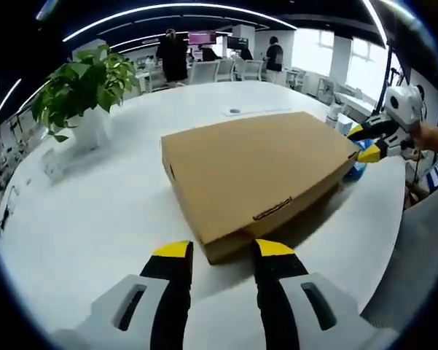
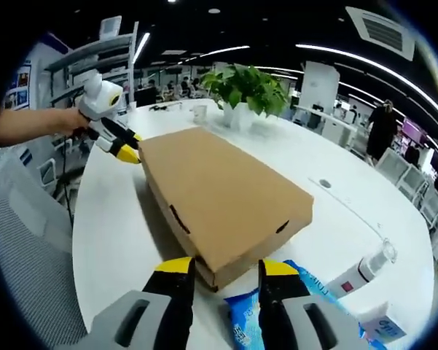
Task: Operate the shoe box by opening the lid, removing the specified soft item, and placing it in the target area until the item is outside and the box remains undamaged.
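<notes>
A flat brown cardboard shoe box point(image 1: 255, 171) lies on the white round table point(image 1: 95, 219) with its lid down. My left gripper point(image 1: 224, 251) is open, and the box's near corner sits between its yellow-tipped jaws. At the opposite corner my right gripper point(image 1: 366, 143) is also open, held by a hand. In the right gripper view the box point(image 2: 219, 197) runs away from my right gripper point(image 2: 227, 268), whose jaws straddle its near corner. My left gripper point(image 2: 125, 147) stands at the far corner. Whatever is inside the box is hidden.
A blue packet point(image 2: 244, 313), a white bottle point(image 2: 364, 271) and a small carton point(image 2: 382, 324) lie beside the right gripper. A potted plant point(image 1: 84, 87) stands at the table's far side. A grey chair point(image 2: 29, 240) is at the table edge. People stand in the office behind.
</notes>
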`<state>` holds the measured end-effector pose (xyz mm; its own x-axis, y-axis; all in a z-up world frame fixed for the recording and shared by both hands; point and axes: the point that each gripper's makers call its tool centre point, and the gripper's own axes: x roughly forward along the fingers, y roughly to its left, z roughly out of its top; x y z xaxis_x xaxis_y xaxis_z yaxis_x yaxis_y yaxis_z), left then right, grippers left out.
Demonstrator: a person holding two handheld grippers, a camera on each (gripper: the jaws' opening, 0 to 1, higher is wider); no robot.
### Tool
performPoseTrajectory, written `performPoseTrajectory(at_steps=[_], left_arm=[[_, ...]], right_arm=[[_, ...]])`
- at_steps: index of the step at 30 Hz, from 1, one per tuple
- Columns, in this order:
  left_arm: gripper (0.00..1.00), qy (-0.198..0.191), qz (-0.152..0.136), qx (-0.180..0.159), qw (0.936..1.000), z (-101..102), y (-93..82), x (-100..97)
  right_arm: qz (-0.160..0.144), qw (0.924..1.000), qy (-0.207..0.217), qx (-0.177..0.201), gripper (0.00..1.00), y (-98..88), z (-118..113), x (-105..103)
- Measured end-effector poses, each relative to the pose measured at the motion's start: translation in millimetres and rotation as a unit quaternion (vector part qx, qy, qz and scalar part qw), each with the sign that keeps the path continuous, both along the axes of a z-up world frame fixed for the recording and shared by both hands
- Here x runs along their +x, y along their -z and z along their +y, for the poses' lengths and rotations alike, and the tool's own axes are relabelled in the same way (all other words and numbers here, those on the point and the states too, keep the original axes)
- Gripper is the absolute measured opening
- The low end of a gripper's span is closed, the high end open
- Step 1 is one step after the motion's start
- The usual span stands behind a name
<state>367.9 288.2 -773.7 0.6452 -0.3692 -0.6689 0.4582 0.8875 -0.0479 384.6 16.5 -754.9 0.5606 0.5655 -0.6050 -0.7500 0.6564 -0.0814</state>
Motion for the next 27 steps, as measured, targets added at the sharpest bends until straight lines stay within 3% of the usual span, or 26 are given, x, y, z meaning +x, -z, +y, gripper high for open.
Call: performPoseTrajectory(at_steps=[7, 11, 21, 27], left_arm=[[0.44, -0.011, -0.021, -0.021, 0.9995, -2, -19.8, -18.9], [0.53, -0.032, -0.048, -0.062, 0.9964, -5, -40.8, -26.7], [0.71, -0.011, -0.086, -0.057, 0.9946, -18, -73.4, -57.3], [0.82, 0.004, -0.085, -0.053, 0.9949, -27, -75.8, -72.8]], right_arm=[[-0.003, 0.9989, 0.043, 0.017, 0.43, -12.7, -27, -10], [-0.003, 0.9974, 0.069, 0.021, 0.50, -17.2, -47, -24], [-0.016, 0.9878, 0.151, 0.033, 0.69, -31.3, -103, -57], [-0.024, 0.9851, 0.168, 0.030, 0.77, -37.5, -123, -81]])
